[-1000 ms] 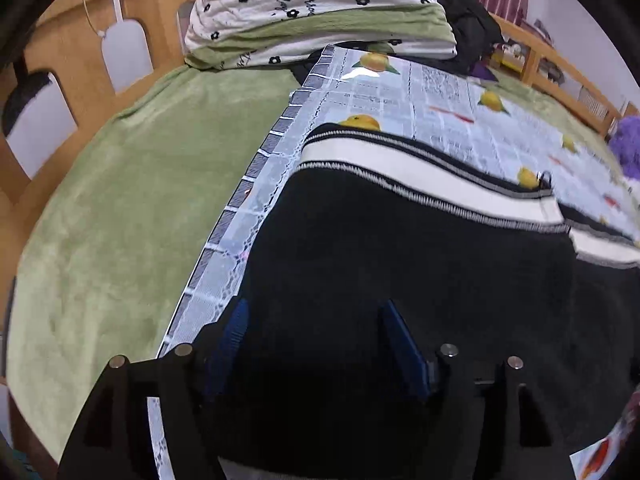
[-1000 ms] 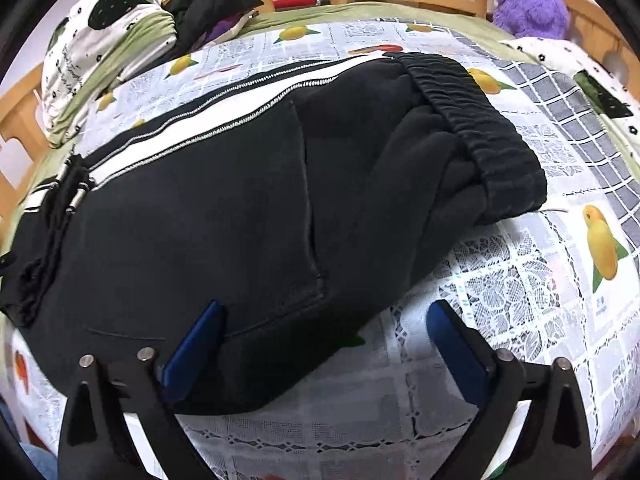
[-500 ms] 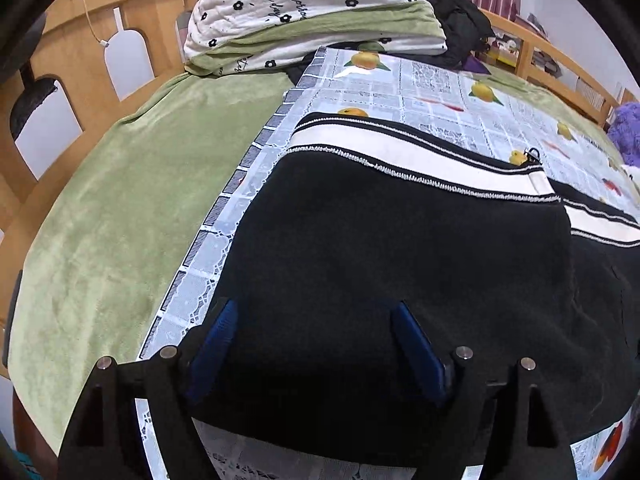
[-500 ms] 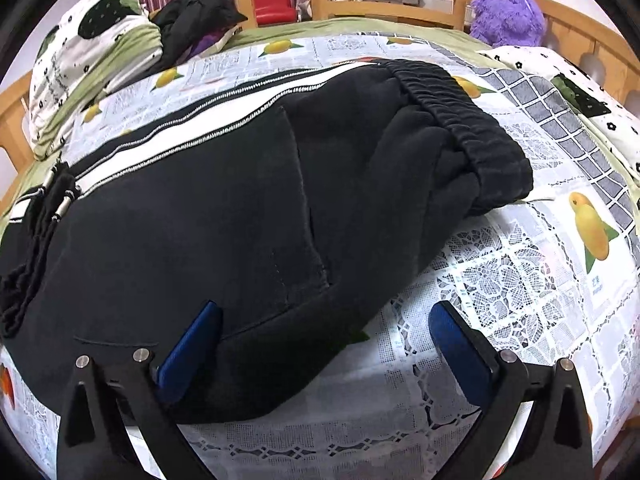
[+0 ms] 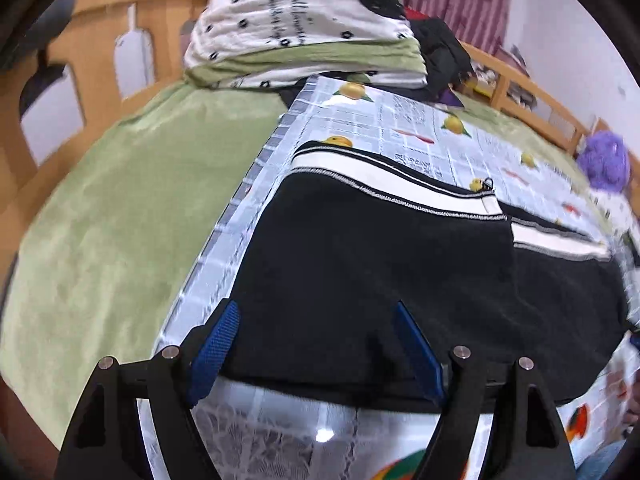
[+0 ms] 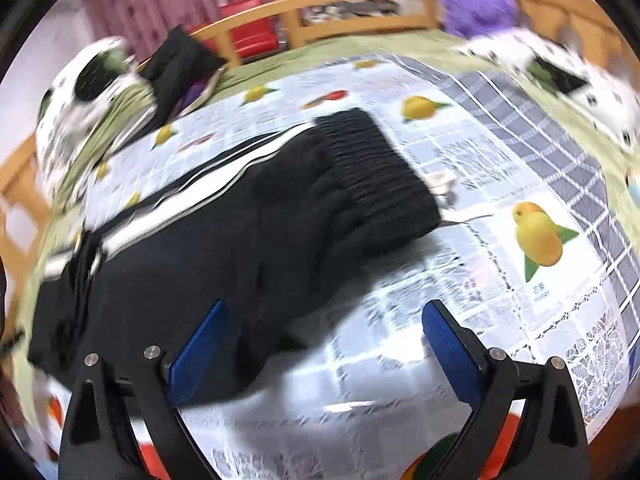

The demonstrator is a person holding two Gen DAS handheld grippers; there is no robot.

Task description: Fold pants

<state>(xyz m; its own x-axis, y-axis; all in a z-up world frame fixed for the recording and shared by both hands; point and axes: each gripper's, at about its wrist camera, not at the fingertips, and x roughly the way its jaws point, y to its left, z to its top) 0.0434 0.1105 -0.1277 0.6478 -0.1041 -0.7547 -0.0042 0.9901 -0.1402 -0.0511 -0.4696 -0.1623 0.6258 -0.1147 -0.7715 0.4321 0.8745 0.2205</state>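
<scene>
Pants position relative to both tools

Pants (image 5: 372, 272) lie flat on the printed cloth (image 5: 348, 120) covering the bed, long axis running left to right, striped hem leftward, elastic waistband (image 6: 376, 168) rightward. Left tool (image 5: 316, 344) is spread open, empty, straddling the near edge (the closer one). Right tool (image 6: 324, 344) gapes wide, holding nothing, with fabric ahead and leftward.

Right wrist view motion-blurred; pants (image 6: 248, 248) left end smeared.
</scene>
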